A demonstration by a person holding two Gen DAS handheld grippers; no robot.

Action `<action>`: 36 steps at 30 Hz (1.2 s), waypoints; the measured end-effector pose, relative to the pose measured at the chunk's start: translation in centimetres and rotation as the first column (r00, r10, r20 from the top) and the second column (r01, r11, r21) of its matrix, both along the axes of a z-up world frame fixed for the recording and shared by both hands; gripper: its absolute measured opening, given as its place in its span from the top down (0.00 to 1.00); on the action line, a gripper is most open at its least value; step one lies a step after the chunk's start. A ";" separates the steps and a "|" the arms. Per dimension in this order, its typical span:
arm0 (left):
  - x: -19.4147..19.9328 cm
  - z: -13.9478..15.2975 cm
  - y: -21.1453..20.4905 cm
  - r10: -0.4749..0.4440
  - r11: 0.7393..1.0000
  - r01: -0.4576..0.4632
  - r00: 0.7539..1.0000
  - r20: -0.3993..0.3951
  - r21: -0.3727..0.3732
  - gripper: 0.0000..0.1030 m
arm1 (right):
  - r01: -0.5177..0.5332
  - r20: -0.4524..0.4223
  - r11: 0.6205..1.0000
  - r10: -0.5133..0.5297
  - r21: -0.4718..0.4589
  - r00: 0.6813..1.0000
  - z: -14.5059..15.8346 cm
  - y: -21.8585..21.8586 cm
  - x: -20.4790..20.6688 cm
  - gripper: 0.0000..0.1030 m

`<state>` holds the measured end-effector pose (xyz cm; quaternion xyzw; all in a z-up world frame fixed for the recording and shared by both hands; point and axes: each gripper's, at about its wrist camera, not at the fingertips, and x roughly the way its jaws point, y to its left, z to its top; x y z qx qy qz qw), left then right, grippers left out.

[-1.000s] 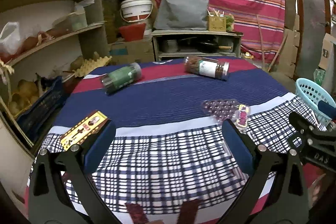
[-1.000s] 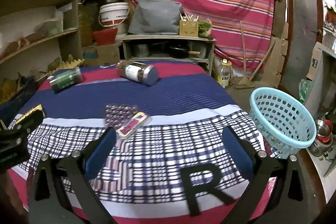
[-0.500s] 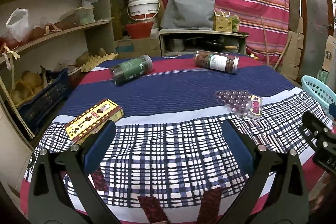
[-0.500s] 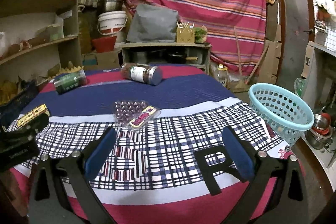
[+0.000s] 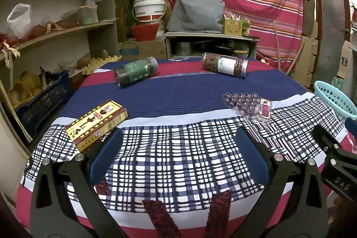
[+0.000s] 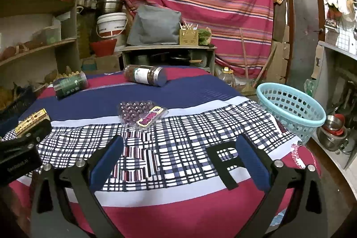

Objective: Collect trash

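Observation:
On the cloth-covered table lie a yellow and red box (image 5: 96,124) (image 6: 31,120), a green-label jar (image 5: 136,74) (image 6: 69,84), a brown jar (image 5: 224,64) (image 6: 146,77) and a clear plastic blister tray (image 5: 248,105) (image 6: 141,114). My left gripper (image 5: 178,153) is open and empty above the table's near edge, the box just left of its left finger. My right gripper (image 6: 178,160) is open and empty, further back from the near edge. A light blue basket (image 6: 290,107) (image 5: 334,99) stands off the table's right side.
Shelves with bags, food and a blue crate (image 5: 42,102) stand on the left. A low cabinet (image 5: 209,44) with pots is behind the table. A striped curtain (image 6: 200,3) hangs at the back. Metal pots (image 6: 334,133) sit on the floor at right.
Both grippers have pulled back and up from the table, so the items look further away. Both stay open. Nothing on the table has moved.

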<state>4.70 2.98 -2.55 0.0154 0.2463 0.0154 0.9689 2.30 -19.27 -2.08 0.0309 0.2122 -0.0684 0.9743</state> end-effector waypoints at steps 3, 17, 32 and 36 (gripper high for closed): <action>-0.3 0.0 -0.1 -0.003 1.000 0.003 1.000 0.007 0.010 0.05 | 0.003 0.000 1.000 -0.003 0.010 1.000 -0.1 0.0 -0.2 0.04; -1.2 -0.1 0.9 0.009 1.000 -0.009 1.000 0.008 0.005 0.05 | -0.019 0.000 1.000 0.019 0.020 1.000 -0.4 0.6 -0.5 0.04; -1.4 0.0 1.8 0.037 0.999 -0.037 0.999 0.009 0.010 0.05 | -0.054 0.006 0.998 0.054 0.019 0.999 -0.6 1.1 -0.3 0.04; -1.6 0.1 1.7 0.041 0.999 -0.041 0.999 0.016 0.019 0.05 | -0.060 0.004 0.998 0.060 0.018 0.998 -0.6 1.2 -0.3 0.04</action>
